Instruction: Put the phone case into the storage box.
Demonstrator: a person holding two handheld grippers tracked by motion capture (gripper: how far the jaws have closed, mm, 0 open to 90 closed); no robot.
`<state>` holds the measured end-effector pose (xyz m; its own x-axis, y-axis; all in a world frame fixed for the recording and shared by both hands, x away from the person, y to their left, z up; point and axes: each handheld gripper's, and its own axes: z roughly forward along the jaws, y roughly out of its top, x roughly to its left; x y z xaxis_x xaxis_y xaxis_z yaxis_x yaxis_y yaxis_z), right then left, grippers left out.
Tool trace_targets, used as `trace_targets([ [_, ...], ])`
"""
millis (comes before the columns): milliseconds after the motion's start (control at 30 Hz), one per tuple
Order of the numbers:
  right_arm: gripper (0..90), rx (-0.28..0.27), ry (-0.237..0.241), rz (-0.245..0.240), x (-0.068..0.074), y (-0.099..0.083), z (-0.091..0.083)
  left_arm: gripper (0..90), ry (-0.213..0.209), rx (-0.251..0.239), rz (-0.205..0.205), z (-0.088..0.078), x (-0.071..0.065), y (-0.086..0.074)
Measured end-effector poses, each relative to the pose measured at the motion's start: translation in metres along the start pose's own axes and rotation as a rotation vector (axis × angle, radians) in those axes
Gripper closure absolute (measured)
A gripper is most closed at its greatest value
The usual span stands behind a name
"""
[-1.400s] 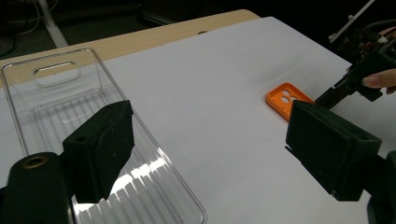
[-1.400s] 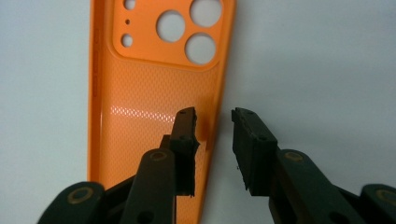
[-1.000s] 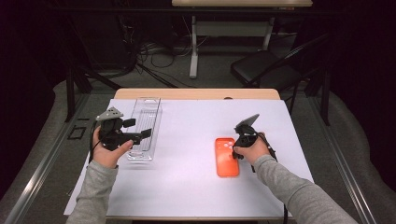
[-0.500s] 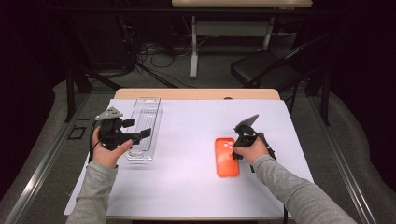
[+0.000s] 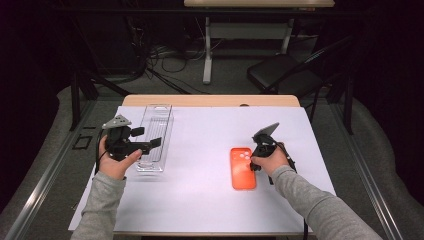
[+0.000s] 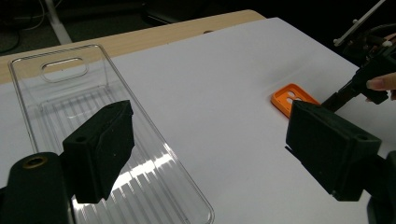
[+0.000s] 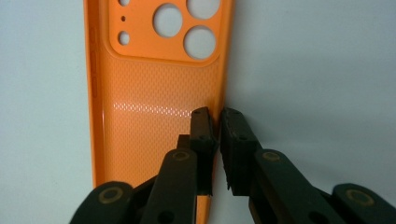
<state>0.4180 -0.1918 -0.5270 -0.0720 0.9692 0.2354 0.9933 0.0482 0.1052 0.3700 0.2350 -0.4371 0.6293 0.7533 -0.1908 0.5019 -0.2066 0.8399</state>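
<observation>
Right gripper [image 7: 218,122] | jaws just closing, pinching orange phone case's [image 7: 159,121] side wall | case flat on counter [image 5: 210,150] beneath your gripper | light, flexible, thin rim; keep your grip mid-edge.

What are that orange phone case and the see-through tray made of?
The phone case looks like soft matte plastic or rubber: its inside has a fine dotted texture with only a faint sheen. The tray seems to be hard clear plastic: the table shows through it and its ribbed floor glints.
</observation>
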Motion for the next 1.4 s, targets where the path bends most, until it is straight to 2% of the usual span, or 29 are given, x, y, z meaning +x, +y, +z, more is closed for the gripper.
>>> trace_targets([
  [100, 84.5, -0.019, 0.025, 0.029, -0.0013, -0.0006, 0.0014, 15.5, 0.001, -0.001, -0.001, -0.0002, 0.0001, 0.0001],
  [167, 84.9, -0.022, 0.032, 0.012, -0.0043, -0.0012, 0.0015, 15.5, 0.002, -0.001, -0.001, -0.0002, 0.0001, 0.0001],
  [200, 85.0, -0.021, 0.037, 0.025, -0.0037, -0.0012, 0.0014, 15.5, 0.0, -0.001, -0.003, 0.0, 0.0002, 0.0],
  [333, 85.1, -0.01, 0.024, 0.017, -0.0038, -0.0007, 0.0006, 15.5, -0.002, 0.0, -0.003, 0.0002, 0.0001, 0.0],
  [667, 85.7, -0.026, 0.031, 0.015, -0.0034, -0.0015, 0.0014, 15.5, -0.006, -0.001, -0.005, -0.0004, 0.0007, 0.0001],
  [1067, 86.1, -0.015, 0.028, 0.017, -0.0035, -0.0012, -0.0004, 15.5, -0.005, -0.001, -0.007, -0.0006, 0.0011, 0.0001],
  [1267, 86.1, 0.005, 0.021, 0.037, -0.002, -0.0009, -0.0024, 15.5, -0.004, -0.001, -0.006, -0.0007, 0.0011, 0.0001],
  [1367, 86.1, -0.027, 0.046, 0.034, -0.003, -0.0016, -0.0015, 15.5, -0.004, -0.001, -0.007, -0.0006, 0.001, 0.0001],
  [1400, 86.1, -0.023, 0.046, 0.037, -0.003, -0.0015, -0.002, 15.5, -0.005, -0.001, -0.006, -0.0006, 0.001, 0.0001],
])
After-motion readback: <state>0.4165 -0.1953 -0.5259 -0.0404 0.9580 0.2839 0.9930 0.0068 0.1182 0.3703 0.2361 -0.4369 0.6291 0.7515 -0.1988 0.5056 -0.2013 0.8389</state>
